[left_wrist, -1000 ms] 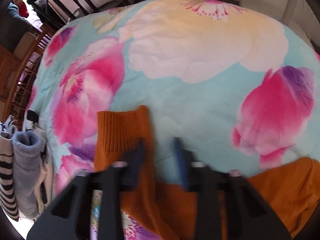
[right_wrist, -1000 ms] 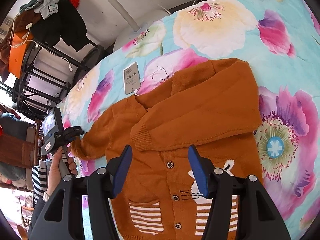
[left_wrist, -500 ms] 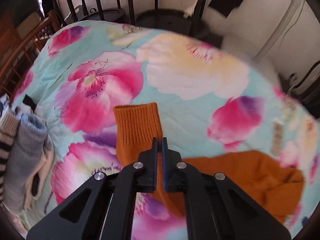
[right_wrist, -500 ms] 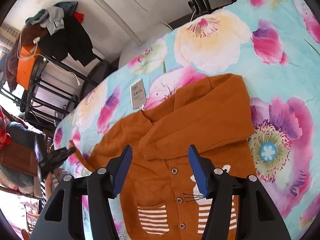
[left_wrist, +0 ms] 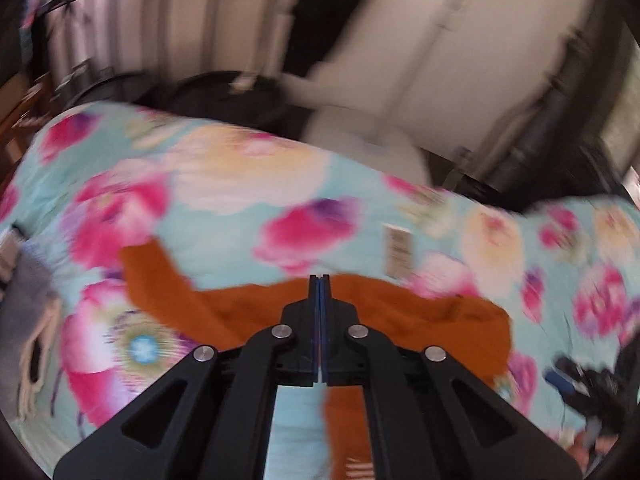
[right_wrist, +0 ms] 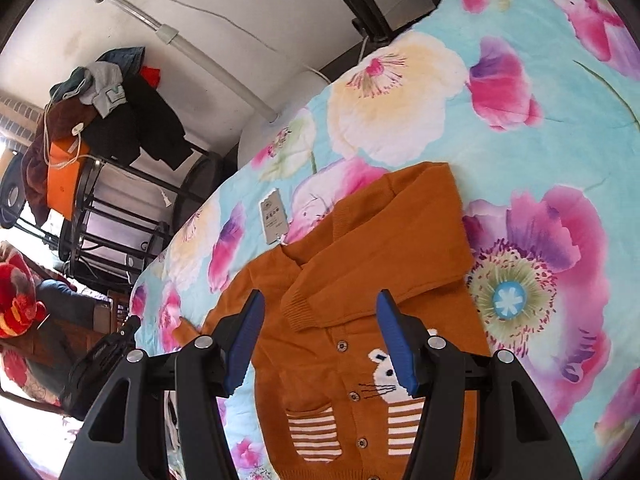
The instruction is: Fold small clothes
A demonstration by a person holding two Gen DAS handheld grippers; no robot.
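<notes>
From the left wrist, heavy blur everywhere. Left gripper (left_wrist: 320,280) up front, jaws clenched flat against each other, blue pads touching along their whole length, no cloth visibly pinched between them (hard to be sure through the smear). Behind the tips, the orange cardigan (left_wrist: 420,312) spread on the floral bedspread (left_wrist: 240,216), one sleeve (left_wrist: 160,276) stretched out to the left and lying flat on the cover, its end well apart from the tips. A pale hang tag (left_wrist: 398,248) just beyond the cardigan's far edge, on the bedspread. Grey and cream clothes (left_wrist: 28,300) heaped at the left edge of the bed. From the right wrist, a sharp look down. Right gripper (right_wrist: 320,304) above the cardigan (right_wrist: 360,248), jaws released, spread apart with nothing held, blue pads on either side of the buttoned front. Cardigan face up on the bedspread (right_wrist: 540,140), collar toward the far side, the sleeve on its right folded across the chest (right_wrist: 380,272) with the ribbed cuff ending near the button line. White rabbit motif (right_wrist: 380,364) and striped pocket (right_wrist: 316,428) lower down. Hang tag (right_wrist: 273,216) beside the collar. Beyond the bed, a dark metal rack (right_wrist: 104,184) piled with clothes.
</notes>
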